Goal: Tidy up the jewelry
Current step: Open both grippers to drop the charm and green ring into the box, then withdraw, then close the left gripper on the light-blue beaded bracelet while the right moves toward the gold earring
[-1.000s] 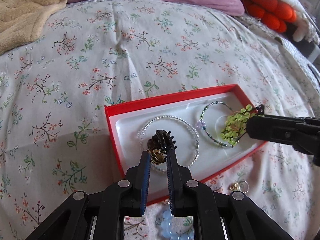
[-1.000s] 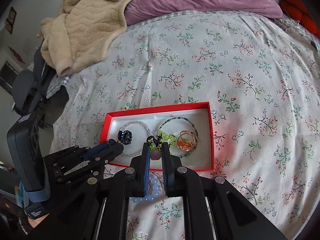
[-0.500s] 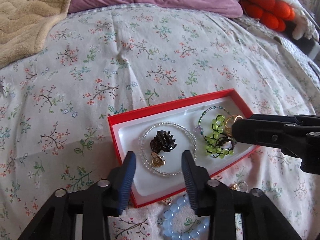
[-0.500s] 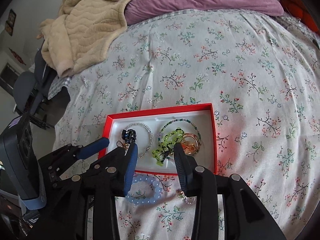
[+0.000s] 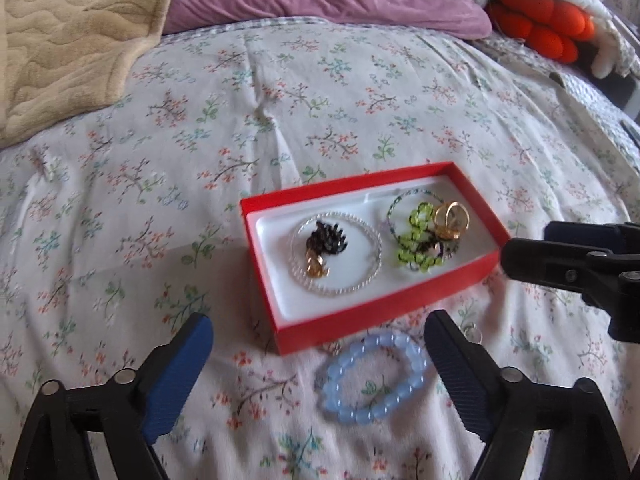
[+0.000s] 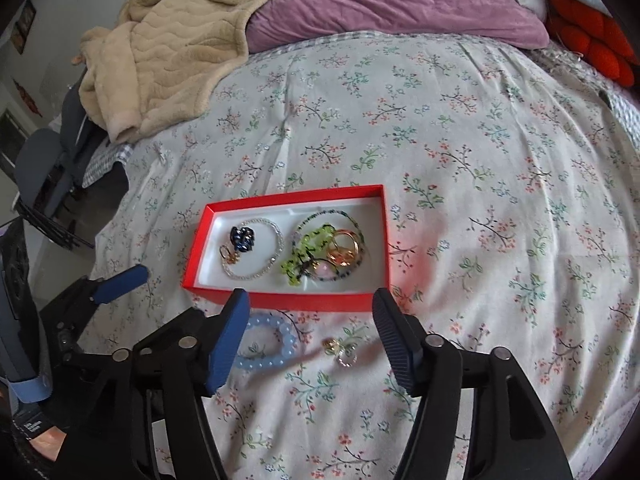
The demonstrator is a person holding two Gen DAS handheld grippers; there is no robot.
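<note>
- Left wrist view: the left gripper (image 5: pixel 318 344) hangs empty with its jaws spread wide, low over the floral bedspread (image 5: pixel 200 152), likely framing the next pick. The blue bead bracelet (image 5: pixel 374 376) lies on the cloth between its fingers, just outside the near wall of the red box (image 5: pixel 360 322). Inside, a dark hair claw (image 5: pixel 326 238) and a gold piece (image 5: pixel 316 268) sit within a clear bead bracelet (image 5: pixel 336 254), and a green bead strand (image 5: pixel 416 240) and gold ring (image 5: pixel 452 220) share the other end, so pieces are grouped.
- Right wrist view: the right gripper (image 6: pixel 312 332) is likewise wide apart and empty. A small trinket (image 6: pixel 340 350), perhaps an earring, lies beside the bracelet, outside the box.
</note>
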